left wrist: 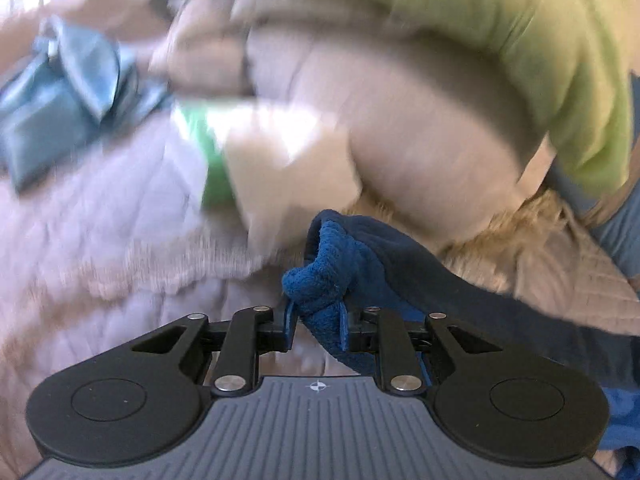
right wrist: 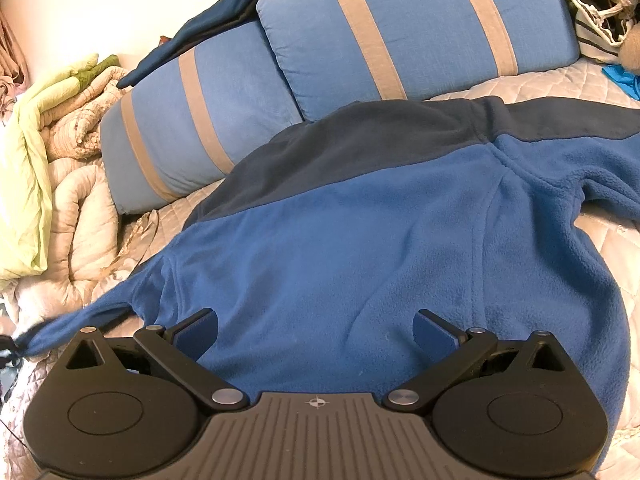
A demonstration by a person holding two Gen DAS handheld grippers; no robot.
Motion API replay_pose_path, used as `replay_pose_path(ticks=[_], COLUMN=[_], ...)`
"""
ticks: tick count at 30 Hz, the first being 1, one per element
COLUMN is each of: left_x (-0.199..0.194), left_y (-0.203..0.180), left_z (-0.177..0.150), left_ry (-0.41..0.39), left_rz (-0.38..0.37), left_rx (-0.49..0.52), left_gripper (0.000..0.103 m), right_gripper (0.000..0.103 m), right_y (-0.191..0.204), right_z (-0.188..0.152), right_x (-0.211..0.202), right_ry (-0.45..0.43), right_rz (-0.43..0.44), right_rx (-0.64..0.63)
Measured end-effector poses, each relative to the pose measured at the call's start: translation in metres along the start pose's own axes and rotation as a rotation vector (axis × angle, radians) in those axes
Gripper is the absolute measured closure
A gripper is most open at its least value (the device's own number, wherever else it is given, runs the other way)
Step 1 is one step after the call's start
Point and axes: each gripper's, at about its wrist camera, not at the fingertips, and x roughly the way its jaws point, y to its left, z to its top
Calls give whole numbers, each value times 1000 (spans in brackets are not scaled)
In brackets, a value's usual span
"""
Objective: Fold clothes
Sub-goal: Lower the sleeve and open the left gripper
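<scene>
A blue fleece jacket (right wrist: 360,240) with a dark navy upper band lies spread flat on the quilted bed. My right gripper (right wrist: 316,328) hovers open over its lower part, with nothing between the fingers. The jacket's left sleeve (right wrist: 80,324) stretches out taut toward the left edge of the right wrist view. In the left wrist view, my left gripper (left wrist: 316,320) is shut on the bunched cuff of that sleeve (left wrist: 332,264), which is lifted off the bed. The background of that view is blurred.
Two blue pillows with beige stripes (right wrist: 400,32) (right wrist: 192,120) lie behind the jacket. A heap of beige duvet and light green sheet (right wrist: 80,208) sits at the left. A light blue satin cloth (left wrist: 60,112) lies on the quilted bedspread (right wrist: 600,240). Bags and clutter (right wrist: 600,28) fill the top right.
</scene>
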Motion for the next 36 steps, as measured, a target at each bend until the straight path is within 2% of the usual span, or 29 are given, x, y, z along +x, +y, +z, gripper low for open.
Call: replay_pose_path(ticks=[3, 4, 6, 9, 13, 15, 18, 20, 21, 25, 31, 32, 33, 34, 36], left_x=[9, 9, 7, 1, -6, -8, -11, -5, -1, 29, 62, 67, 70, 69, 66], left_y=[17, 22, 30, 39, 44, 46, 50, 53, 54, 56, 48, 47, 46, 45, 43], left_z=[-11, -13, -15, -14, -8, -6, -4, 0, 2, 11, 9, 9, 9, 11, 14], left_ry=[55, 60, 61, 44, 2, -24, -91, -103, -103, -16, 69, 86, 106, 105, 96], left_rz=[-16, -19, -22, -25, -69, -93, -73, -99, -114, -196, -234, -245, -259, -265, -268], left_rx=[-91, -118, -155, -182, -251, -304, -373, -390, -396, -426, -448, -450, -460, -466, -472], left_gripper=[75, 71, 58, 49, 47, 43, 35, 32, 32, 32, 34, 47, 73, 85, 90], right_gripper=[0, 0, 0, 0, 0, 0, 0, 0, 0, 0, 0, 0, 0, 0, 0], right_y=[-1, -1, -1, -1, -1, -1, 1, 1, 2, 4, 7, 7, 8, 8, 9], right_z=[0, 1, 1, 1, 0, 1, 1, 1, 1, 1, 1, 1, 1, 1, 1], right_x=[0, 0, 0, 1, 1, 1, 1, 1, 2, 3, 5, 5, 6, 7, 8], right_ry=[1, 2, 2, 5, 6, 8, 8, 10, 12, 21, 27, 28, 30, 34, 42], right_rz=[2, 3, 3, 2, 0, -1, -7, -10, -12, -21, -38, -41, -44, -46, -47], right_rx=[2, 3, 3, 0, 0, 0, -4, -7, -9, -15, -19, -22, -25, -27, -27])
